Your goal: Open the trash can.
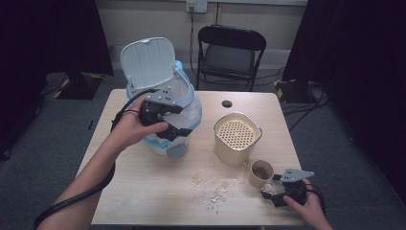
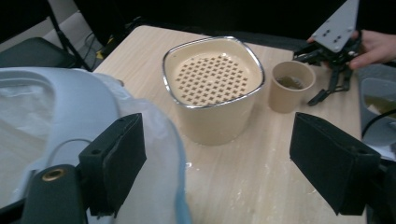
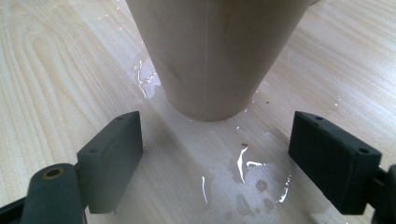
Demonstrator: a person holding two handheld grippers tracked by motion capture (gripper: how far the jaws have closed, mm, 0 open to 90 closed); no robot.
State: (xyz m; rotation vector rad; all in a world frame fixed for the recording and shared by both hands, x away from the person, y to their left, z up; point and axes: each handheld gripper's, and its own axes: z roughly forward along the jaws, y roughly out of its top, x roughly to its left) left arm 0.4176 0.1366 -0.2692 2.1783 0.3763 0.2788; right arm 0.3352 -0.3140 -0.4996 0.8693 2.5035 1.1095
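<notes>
- The left gripper point(image 1: 168, 125) hung over the machine point(image 1: 189, 112), a white and blue appliance near the table's far left corner with its lid point(image 1: 147, 60) swung up.
- Its jaws stood apart with nothing pressed between them; in the left gripper view one pad overlapped the machine's pale rim point(image 2: 107, 100), though contact was hard to judge from that angle.
- The right gripper point(image 1: 273, 190) rested low by the near right corner, just short of the cup point(image 1: 261, 172).
- Its jaws were spread too: the right gripper view showed the cup's base point(image 3: 210, 60) ahead of both pads, touched by neither.
- The cup stood upright near the right edge, holding what looked like a little dark liquid.
- The basket point(image 1: 236, 136), a beige tub with a perforated insert, sat mid-table between machine and cup.
- Spilled water point(image 1: 213, 189) pooled toward the near edge and around the cup.
- Step in hand, as I judged it: lining up to take the cup while the left hand attended to the machine.
- The next move called for sliding the right jaws forward around the cup's lower wall and squeezing gently, since the wet table could let it skid.
</notes>
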